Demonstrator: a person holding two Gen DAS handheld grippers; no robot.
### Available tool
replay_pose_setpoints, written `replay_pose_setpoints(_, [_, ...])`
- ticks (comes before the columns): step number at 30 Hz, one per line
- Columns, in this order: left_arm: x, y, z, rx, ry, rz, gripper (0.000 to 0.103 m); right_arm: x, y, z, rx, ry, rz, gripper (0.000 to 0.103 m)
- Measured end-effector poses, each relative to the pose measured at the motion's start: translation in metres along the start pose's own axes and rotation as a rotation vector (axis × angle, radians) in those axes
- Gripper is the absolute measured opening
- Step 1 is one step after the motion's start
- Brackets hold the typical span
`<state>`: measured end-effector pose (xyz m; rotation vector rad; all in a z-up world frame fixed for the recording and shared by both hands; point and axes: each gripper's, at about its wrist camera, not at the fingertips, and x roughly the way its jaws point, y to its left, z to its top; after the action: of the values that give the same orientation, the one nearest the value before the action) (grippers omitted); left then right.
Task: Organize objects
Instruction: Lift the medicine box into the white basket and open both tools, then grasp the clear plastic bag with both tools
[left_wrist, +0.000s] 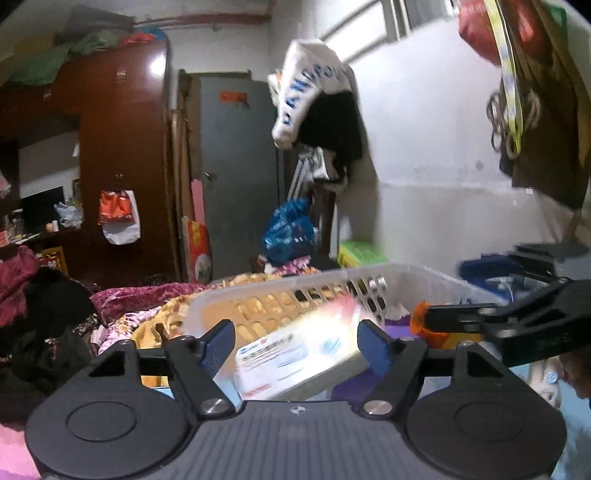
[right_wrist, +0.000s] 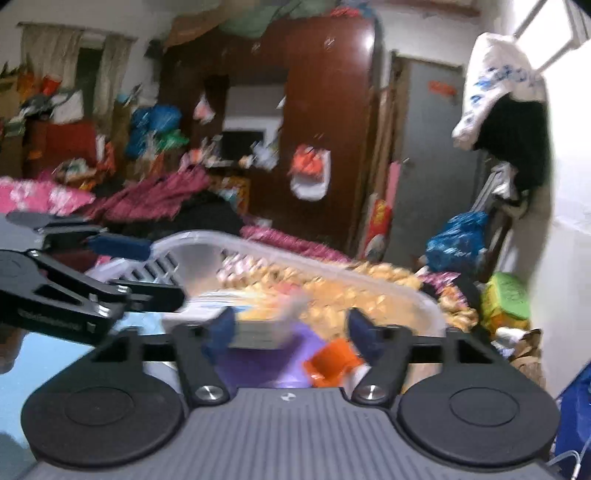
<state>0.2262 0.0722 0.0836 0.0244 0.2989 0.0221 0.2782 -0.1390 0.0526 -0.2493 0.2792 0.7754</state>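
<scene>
A white slotted plastic basket (left_wrist: 369, 284) stands on the bed in front of me; it also shows in the right wrist view (right_wrist: 369, 284). My left gripper (left_wrist: 297, 345) is open over the basket's near side, and a white and blue printed box (left_wrist: 295, 356) lies tilted in the gap between its fingers, not clamped. My right gripper (right_wrist: 291, 326) is open above the basket, over a purple item (right_wrist: 258, 362) and an orange packet (right_wrist: 332, 360). The same box shows blurred in the right wrist view (right_wrist: 255, 325). Each gripper is visible from the other's camera.
A yellow patterned blanket (right_wrist: 369, 288) covers the bed behind the basket. A blue plastic bag (left_wrist: 288, 229), a green box (left_wrist: 360, 253), a grey door (left_wrist: 236, 166) and a brown wardrobe (left_wrist: 122, 155) stand beyond. Clothes hang on the right wall (left_wrist: 424, 155). A blue container (left_wrist: 495, 273) sits right.
</scene>
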Motion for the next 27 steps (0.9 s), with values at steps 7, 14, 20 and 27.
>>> replay_pose_setpoints(7, [-0.078, -0.012, -0.041, -0.022, -0.068, -0.085, 0.087, -0.080, -0.022, -0.033, 0.155, -0.108, 0.043, 0.103])
replay_pose_setpoints(14, [-0.106, -0.028, -0.106, -0.059, -0.030, -0.125, 0.087, -0.128, -0.030, -0.107, 0.271, -0.101, -0.025, 0.103])
replay_pose_setpoints(20, [-0.104, -0.024, -0.138, -0.110, 0.019, -0.135, 0.087, -0.142, -0.020, -0.149, 0.339, -0.097, -0.040, 0.103])
replay_pose_setpoints(27, [-0.114, -0.024, -0.146, -0.108, 0.004, -0.138, 0.087, -0.156, -0.001, -0.155, 0.320, -0.087, -0.023, 0.103])
